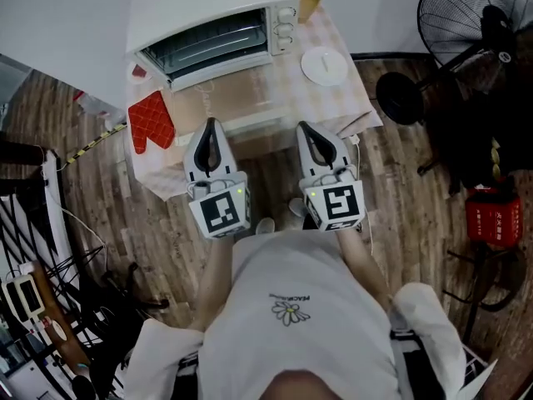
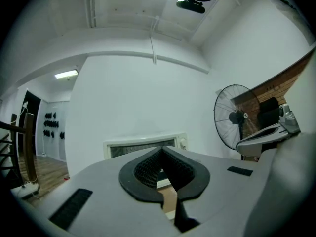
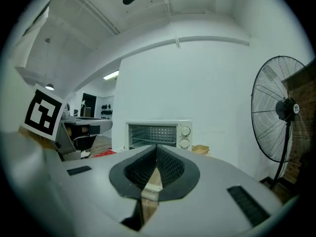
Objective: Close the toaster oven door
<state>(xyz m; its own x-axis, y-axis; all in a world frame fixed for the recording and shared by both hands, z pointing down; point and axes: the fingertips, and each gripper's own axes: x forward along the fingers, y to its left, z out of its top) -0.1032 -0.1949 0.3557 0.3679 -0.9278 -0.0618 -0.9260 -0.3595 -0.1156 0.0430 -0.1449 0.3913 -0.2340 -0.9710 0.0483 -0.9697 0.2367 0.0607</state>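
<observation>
A white toaster oven (image 1: 212,23) stands at the back of a small table, with its door (image 1: 229,98) folded down flat toward me and its rack showing. Both grippers hover side by side just in front of the door's handle edge. My left gripper (image 1: 211,127) is shut with nothing in it, and so is my right gripper (image 1: 306,132). In the left gripper view the oven (image 2: 145,146) lies straight ahead beyond the closed tips (image 2: 160,154). The right gripper view shows the oven (image 3: 158,135) open past its tips (image 3: 156,149).
A red oven mitt (image 1: 151,122) lies at the table's left edge and a white plate (image 1: 324,65) to the right of the oven. A standing fan (image 1: 466,15) is at the far right, with dark furniture and a red box (image 1: 491,215) on the wooden floor.
</observation>
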